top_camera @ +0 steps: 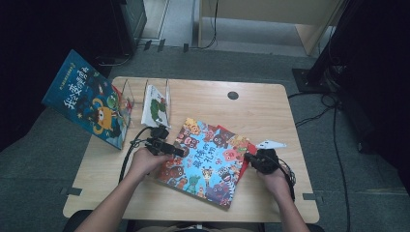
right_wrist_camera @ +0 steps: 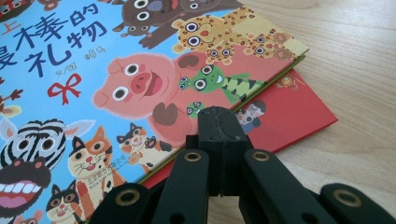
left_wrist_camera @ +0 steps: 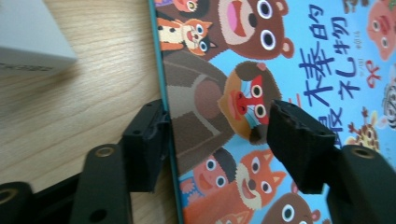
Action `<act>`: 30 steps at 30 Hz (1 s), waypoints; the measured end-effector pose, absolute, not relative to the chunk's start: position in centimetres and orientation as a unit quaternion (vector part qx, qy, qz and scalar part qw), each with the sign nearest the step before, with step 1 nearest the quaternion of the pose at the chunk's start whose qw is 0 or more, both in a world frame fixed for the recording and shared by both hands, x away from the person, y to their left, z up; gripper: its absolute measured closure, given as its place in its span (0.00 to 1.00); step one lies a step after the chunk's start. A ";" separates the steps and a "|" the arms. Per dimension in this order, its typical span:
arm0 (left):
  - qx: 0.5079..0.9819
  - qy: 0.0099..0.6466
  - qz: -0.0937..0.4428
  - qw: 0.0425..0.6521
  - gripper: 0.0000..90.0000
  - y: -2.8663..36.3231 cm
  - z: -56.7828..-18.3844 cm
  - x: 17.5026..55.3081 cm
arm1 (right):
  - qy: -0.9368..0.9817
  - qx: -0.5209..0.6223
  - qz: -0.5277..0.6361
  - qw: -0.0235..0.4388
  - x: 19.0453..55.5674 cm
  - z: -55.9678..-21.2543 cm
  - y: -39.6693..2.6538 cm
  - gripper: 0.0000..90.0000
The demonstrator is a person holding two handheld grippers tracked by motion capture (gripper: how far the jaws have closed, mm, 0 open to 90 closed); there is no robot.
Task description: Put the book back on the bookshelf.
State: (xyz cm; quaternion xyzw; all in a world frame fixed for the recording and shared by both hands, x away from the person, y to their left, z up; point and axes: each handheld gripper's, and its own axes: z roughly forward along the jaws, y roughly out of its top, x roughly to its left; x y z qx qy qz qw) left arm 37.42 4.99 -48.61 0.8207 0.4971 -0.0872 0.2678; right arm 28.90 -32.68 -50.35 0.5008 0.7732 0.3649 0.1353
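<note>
A picture book [top_camera: 208, 162] with a blue cover full of cartoon animals lies flat at the table's middle, on top of a red book [top_camera: 251, 146]. My left gripper [top_camera: 176, 151] is at its left edge, open. In the left gripper view the gripper [left_wrist_camera: 217, 116] straddles that edge of the picture book [left_wrist_camera: 289, 56], with one jaw on the wood side and the other over the cover. My right gripper [top_camera: 247, 156] is at the right edge, shut. In the right gripper view its tip [right_wrist_camera: 217, 116] sits where the blue cover [right_wrist_camera: 116, 84] overlaps the red book [right_wrist_camera: 289, 116].
At the back left stands a rack with clear dividers [top_camera: 145, 94], and a white book [top_camera: 155, 105] is upright in it. A large blue book [top_camera: 87, 99] leans over the table's left edge. A round cable hole [top_camera: 233, 95] is at the back.
</note>
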 end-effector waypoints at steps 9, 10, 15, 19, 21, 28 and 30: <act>0.808 0.521 -0.107 0.252 0.55 5.3 -48.3 37.6 | 0.770 0.505 0.366 0.136 29.0 -50.4 -32.5 1.00; 0.807 0.523 -0.109 0.252 0.55 5.3 -48.2 37.6 | 0.769 0.506 0.366 0.136 29.0 -50.4 -32.6 1.00; 0.802 0.522 -0.103 0.271 0.59 5.6 -46.9 37.5 | 0.765 0.511 0.368 0.132 29.1 -50.4 -32.6 1.00; 0.805 0.511 -0.105 0.282 0.60 5.8 -45.4 37.6 | 0.765 0.512 0.366 0.136 29.0 -50.4 -32.5 1.00; 0.804 0.507 -0.113 0.288 0.60 6.1 -44.5 37.7 | 0.766 0.509 0.366 0.140 29.1 -50.4 -32.4 1.00; 0.797 0.502 -0.141 0.304 0.59 6.4 -42.0 38.0 | 0.759 0.517 0.373 0.134 29.3 -50.5 -32.2 1.00; 0.793 0.503 -0.149 0.310 0.59 6.5 -41.3 38.1 | 0.757 0.518 0.376 0.133 29.4 -50.6 -32.1 1.00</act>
